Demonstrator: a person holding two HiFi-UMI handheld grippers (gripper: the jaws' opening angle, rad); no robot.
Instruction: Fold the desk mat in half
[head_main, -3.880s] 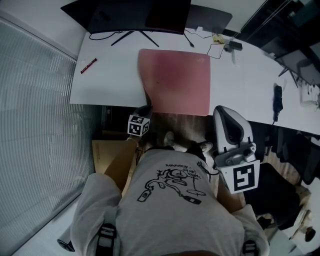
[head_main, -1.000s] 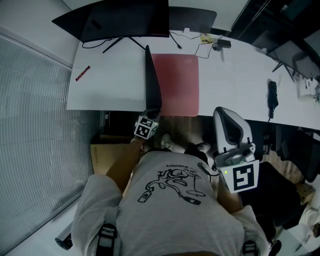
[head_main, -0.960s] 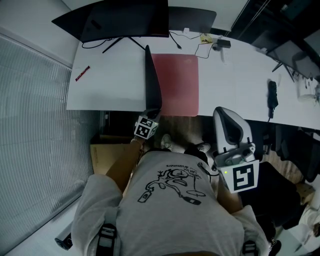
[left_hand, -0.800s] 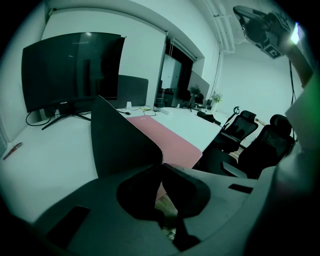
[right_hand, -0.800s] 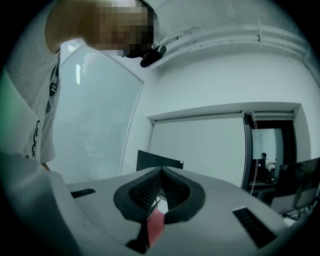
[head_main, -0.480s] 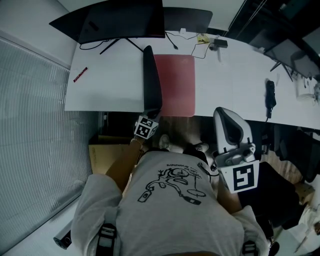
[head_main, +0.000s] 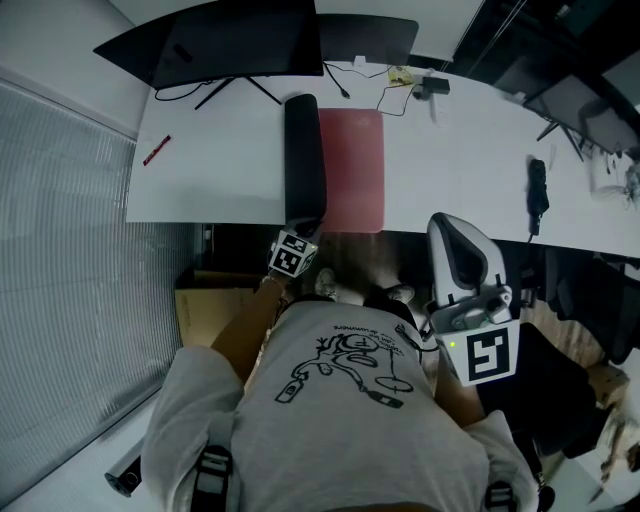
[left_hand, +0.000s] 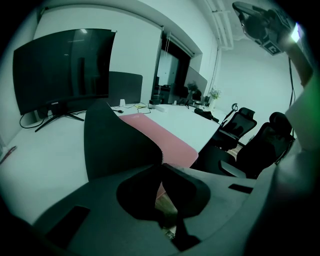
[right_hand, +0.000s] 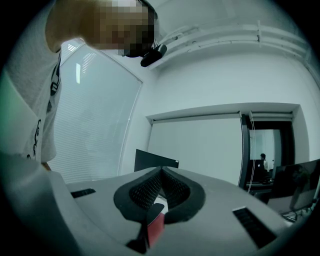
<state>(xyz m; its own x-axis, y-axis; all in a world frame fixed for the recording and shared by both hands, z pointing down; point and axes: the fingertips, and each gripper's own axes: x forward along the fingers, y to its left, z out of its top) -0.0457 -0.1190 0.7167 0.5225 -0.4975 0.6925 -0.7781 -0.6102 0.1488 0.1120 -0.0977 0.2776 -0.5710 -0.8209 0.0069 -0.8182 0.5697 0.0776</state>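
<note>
At 12 o'clock on desk (head_main: 210, 170): holds desk mat (head_main: 352, 165) by near corner, clamped in left gripper (left_hand: 161, 164), black underside arched toward 3 o'clock for folding. Parks right gripper (right_hand: 161, 171) at 4 o'clock, jaws together, empty.

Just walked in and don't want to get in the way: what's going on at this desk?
A person is folding a pink desk mat on the white desk. The left gripper is clamped on the mat's near edge, with the left half raised so its black underside curls over the pink top, not yet flat. The right gripper is shut and empty, held near the person's body.
</note>
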